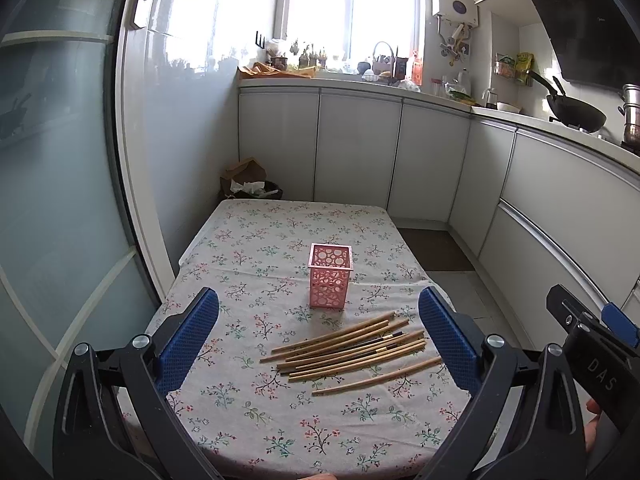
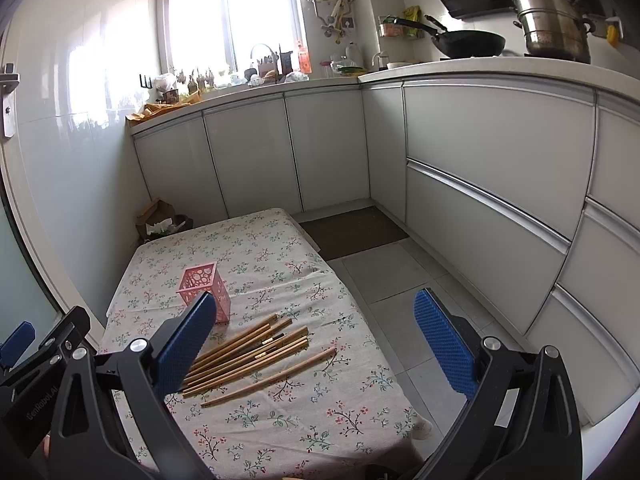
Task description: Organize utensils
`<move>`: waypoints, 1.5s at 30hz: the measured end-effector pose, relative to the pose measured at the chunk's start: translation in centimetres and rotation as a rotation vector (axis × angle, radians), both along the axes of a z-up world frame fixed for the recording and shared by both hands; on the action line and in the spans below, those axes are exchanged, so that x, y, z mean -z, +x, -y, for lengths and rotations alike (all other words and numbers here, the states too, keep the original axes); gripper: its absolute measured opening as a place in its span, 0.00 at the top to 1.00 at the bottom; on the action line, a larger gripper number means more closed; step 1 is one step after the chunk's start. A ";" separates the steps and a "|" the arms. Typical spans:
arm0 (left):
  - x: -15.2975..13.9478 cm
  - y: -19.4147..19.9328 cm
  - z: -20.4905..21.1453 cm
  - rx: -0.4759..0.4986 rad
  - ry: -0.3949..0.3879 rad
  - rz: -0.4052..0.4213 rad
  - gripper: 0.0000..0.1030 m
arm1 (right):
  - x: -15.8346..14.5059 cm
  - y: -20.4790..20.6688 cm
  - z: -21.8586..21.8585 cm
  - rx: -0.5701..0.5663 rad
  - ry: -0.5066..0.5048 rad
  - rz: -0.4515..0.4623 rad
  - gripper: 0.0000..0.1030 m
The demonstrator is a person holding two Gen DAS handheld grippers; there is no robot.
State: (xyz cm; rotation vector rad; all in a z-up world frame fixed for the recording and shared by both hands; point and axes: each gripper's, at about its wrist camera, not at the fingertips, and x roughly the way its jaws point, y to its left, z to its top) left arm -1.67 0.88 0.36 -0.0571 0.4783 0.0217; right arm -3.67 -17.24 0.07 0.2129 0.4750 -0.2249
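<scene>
While both tongs gape, chopsticks (image 1: 352,350) lie flat, slanting up-right.

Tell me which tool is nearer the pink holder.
Left, by a small margin. The left tool is open and lined up straight behind the pink holder, across the chopsticks. The right tool, also open, sits off to its right, partly over the floor.

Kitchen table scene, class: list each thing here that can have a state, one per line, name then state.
Pink holder: upright on the table, looks empty.
Chopsticks: lying loose in a pile on the tablecloth, none in the holder; one lies a little apart, nearest the camera.
Left gripper: open, holding nothing, above the table.
Right gripper: open, holding nothing.
Wok: sitting on the stove.
Steamer pot: lid on.
</scene>
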 end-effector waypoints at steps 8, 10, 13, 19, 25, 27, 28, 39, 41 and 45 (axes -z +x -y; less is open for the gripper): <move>0.1 0.0 0.0 0.002 -0.001 -0.004 0.07 | 0.2 0.0 -0.2 -0.001 -0.012 0.003 0.06; 0.1 0.0 0.1 0.003 0.000 -0.007 0.07 | 0.2 -0.1 -0.2 -0.001 -0.009 0.004 0.06; 0.1 0.0 0.1 0.003 0.000 -0.010 0.07 | 0.2 -0.1 -0.2 -0.001 -0.013 0.005 0.06; 0.2 0.0 0.1 0.004 0.000 -0.010 0.07 | 0.1 -0.2 -0.1 -0.003 -0.010 0.004 0.06; 0.4 0.0 0.1 0.003 0.001 -0.013 0.07 | 0.2 -0.1 0.0 -0.006 0.008 -0.019 0.06; 0.6 0.0 0.1 0.003 0.003 -0.016 0.07 | 0.2 -0.1 0.0 -0.006 0.007 -0.022 0.06; 0.6 0.0 0.2 0.002 0.003 -0.016 0.07 | 0.3 -0.1 0.0 -0.006 0.005 -0.019 0.06; 1.2 0.4 0.1 -0.002 0.006 -0.035 0.07 | 0.6 0.1 0.1 0.002 0.002 -0.006 0.06; 1.6 1.0 0.3 0.007 0.011 -0.053 0.07 | 1.0 0.7 0.6 0.016 -0.003 -0.023 0.06; 2.1 3.7 0.9 0.095 0.017 -0.112 0.07 | 3.0 2.6 3.5 0.060 0.115 -0.103 0.06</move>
